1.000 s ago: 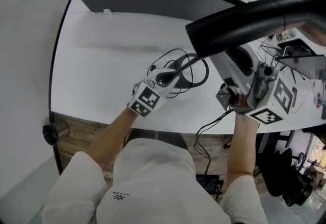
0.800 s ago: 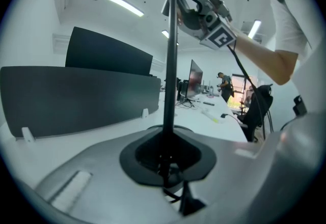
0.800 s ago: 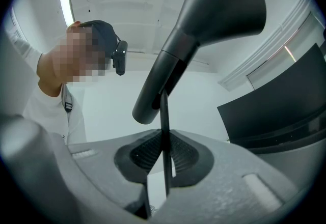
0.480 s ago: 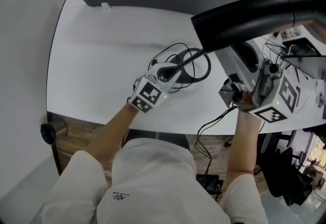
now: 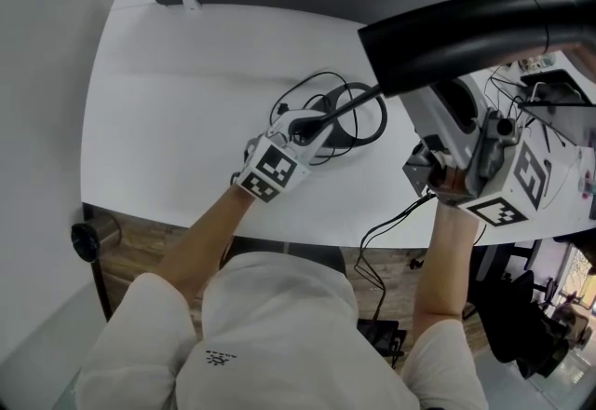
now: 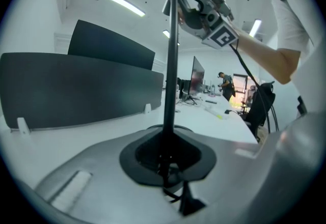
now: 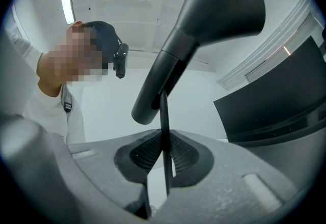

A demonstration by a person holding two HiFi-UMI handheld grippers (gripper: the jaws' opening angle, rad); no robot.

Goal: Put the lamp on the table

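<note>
lamp (image 5: 466, 31) nudged rightward; left gripper (image 5: 300, 127) jaws pinch its stem (image 6: 170, 65); right gripper (image 5: 419, 170) likewise, higher

Bright ceiling strip lights — fisheye edges dark, foreground blurred.

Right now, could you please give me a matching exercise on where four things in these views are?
1. left gripper
2. right gripper
3. black cable
4. lamp shade

a. looped beside the left gripper
b. above both grippers
c. shut low on the lamp pole
d. shut higher on the lamp pole

Pairs: 1c, 2d, 3a, 4b.
</note>
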